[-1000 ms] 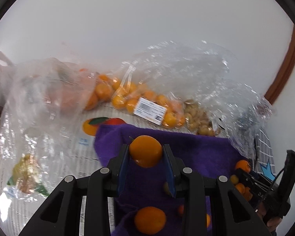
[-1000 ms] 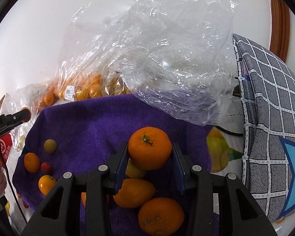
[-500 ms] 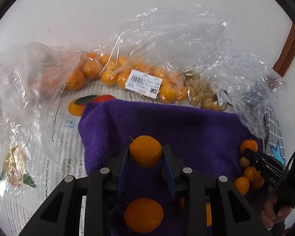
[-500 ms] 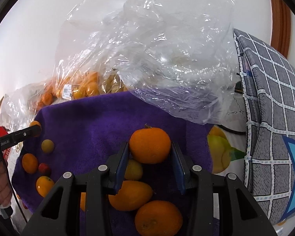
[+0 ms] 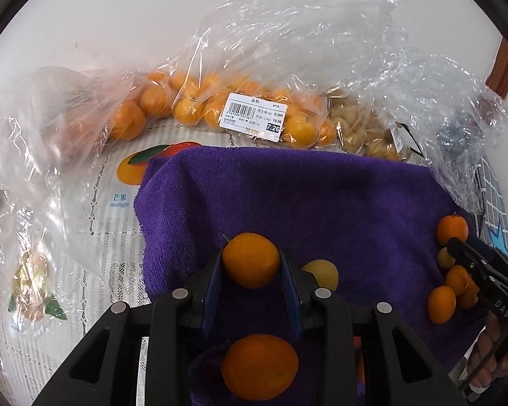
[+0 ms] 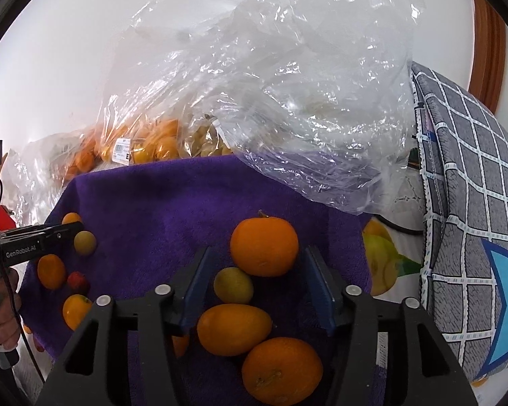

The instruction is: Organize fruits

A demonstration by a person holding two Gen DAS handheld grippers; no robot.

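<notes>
Fruits lie loose on a purple towel (image 5: 321,196) spread over the counter (image 5: 118,247), which carries a fruit-printed cover. Left hand-held gripper (image 5: 251,264) pinches a small orange (image 5: 251,260) between its blue pads, seemingly just above the towel. Right hand-held gripper (image 6: 264,264) is spread around a larger orange (image 6: 264,246), with a gap on the left side, so release is judged complete or nearly so.

Progress: sorting appears partly done. A cluster at 6 o'clock in the right wrist view holds four fruits: the larger orange, one yellowish fruit (image 6: 233,285), one oblong orange fruit (image 6: 234,329) and one round orange (image 6: 282,370). A second group at 9 o'clock holds about five: three small orange fruits, one yellow-green, one red.

Remaining: three clear plastic bags (image 5: 254,108) at 12 o'clock still contain fruit, two of oranges, one of pale husked fruit.
</notes>
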